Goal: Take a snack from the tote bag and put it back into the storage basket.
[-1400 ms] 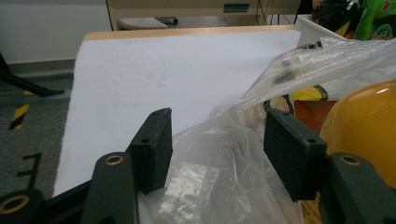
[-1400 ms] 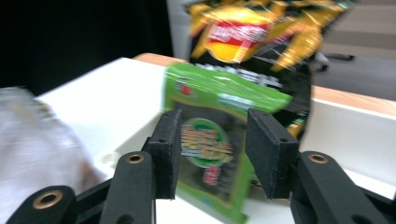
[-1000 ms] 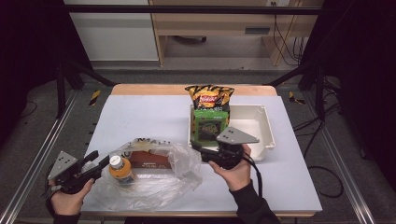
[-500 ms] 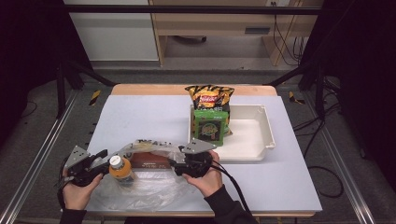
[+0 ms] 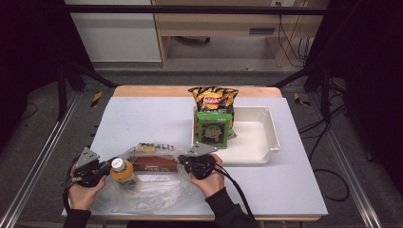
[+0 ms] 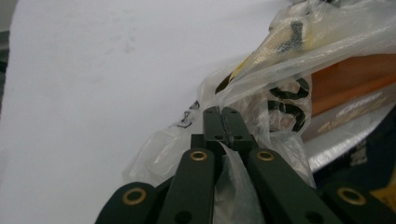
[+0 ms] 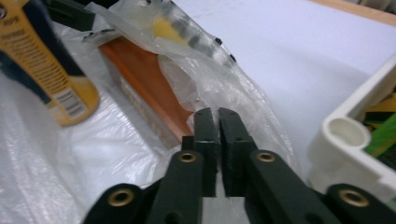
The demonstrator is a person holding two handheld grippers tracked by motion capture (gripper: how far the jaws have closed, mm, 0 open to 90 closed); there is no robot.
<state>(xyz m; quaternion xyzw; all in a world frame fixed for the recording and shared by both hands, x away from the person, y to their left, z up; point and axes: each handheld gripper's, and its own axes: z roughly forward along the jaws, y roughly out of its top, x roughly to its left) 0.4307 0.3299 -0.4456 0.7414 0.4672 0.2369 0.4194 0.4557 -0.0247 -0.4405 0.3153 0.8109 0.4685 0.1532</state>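
A clear plastic bag [image 5: 152, 187] lies at the table's front, holding an orange-capped juice bottle [image 5: 122, 172] and a brown box [image 5: 154, 164]. My left gripper [image 5: 105, 166] is at the bag's left edge, its jaws just closed on the film. In the left gripper view the left gripper [image 6: 221, 117] pinches the bag [image 6: 261, 107], with the box [image 6: 350, 79] behind. My right gripper [image 5: 181, 160] is at the bag's right edge. In the right gripper view the right gripper [image 7: 218, 122] has just closed on the bag [image 7: 224, 79], beside the box [image 7: 144, 79] and bottle [image 7: 46, 60].
A white tray [image 5: 259, 142] stands right of centre, with a green box [image 5: 214, 129] upright in its left end and a chips bag [image 5: 214, 99] behind it. The tray's corner [image 7: 345, 140] is close to my right gripper. The white mat [image 5: 142, 118] stretches out behind the bag.
The right hand came down and left from beside the tray to the bag's right edge. The left hand moved in to its left edge. Both pairs of jaws closed on the film.
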